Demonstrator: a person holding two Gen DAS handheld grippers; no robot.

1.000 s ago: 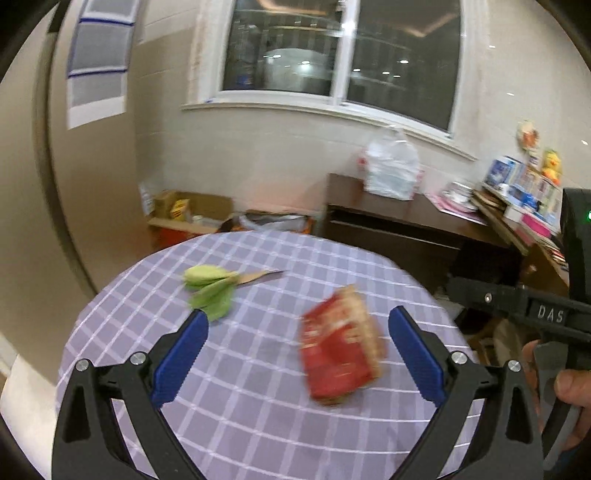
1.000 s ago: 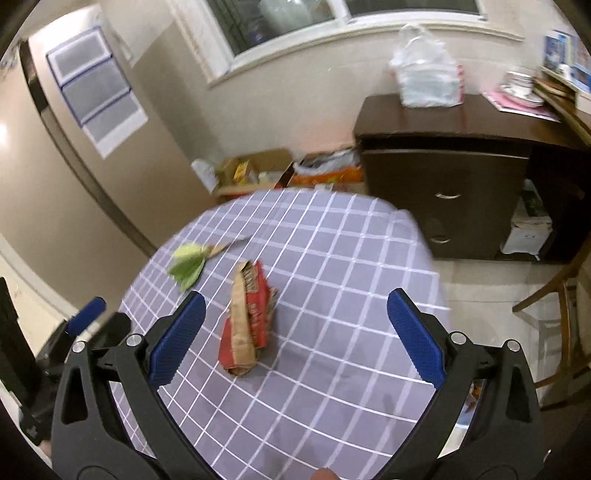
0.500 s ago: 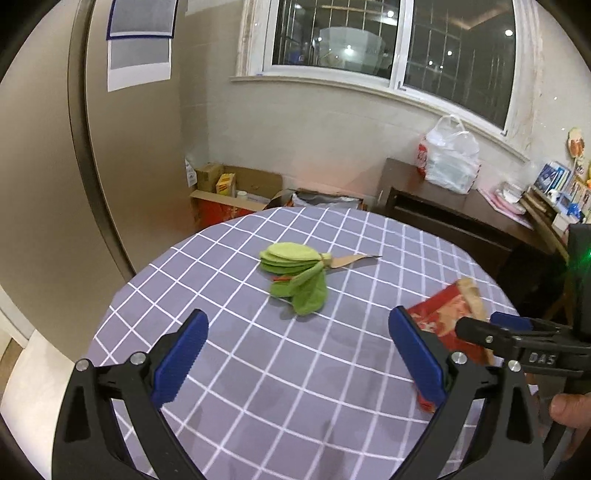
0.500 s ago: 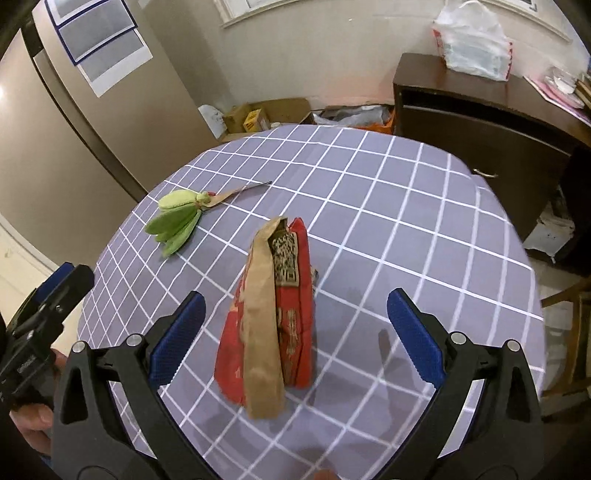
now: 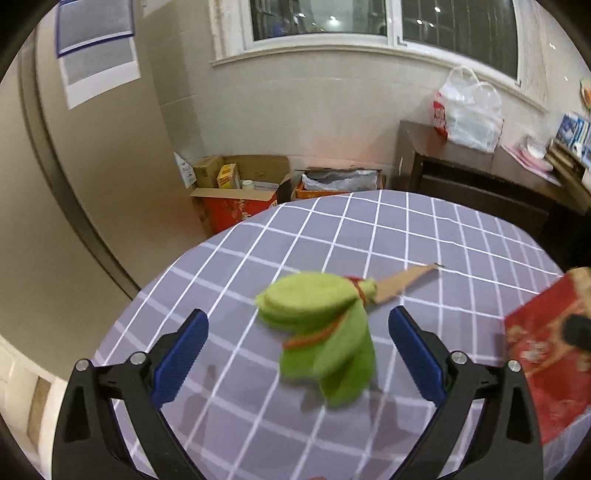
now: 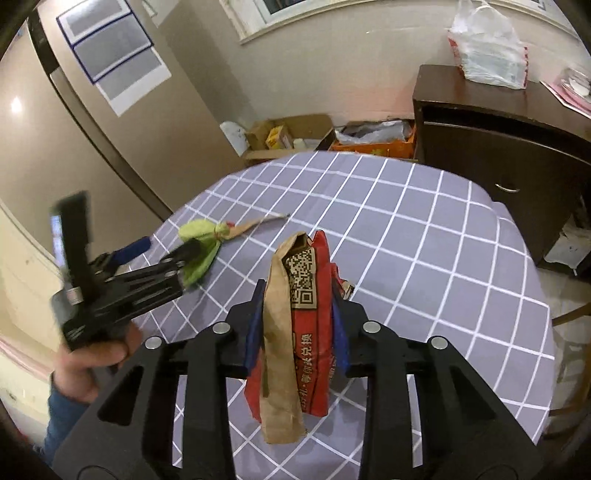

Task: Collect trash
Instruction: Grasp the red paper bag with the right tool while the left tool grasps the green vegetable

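Indoor light, even and warm; window (image 5: pixel 384 18) dark with small lamp reflections. Glare spot on beige wall (image 6: pixel 16 105) at 9 o'clock. Faint shadows on the checked tablecloth (image 5: pixel 443 236). Green leaves (image 5: pixel 321 328) motion-blurred; left hand (image 6: pixel 92 354) smeared. Strong fisheye bending, black corners.
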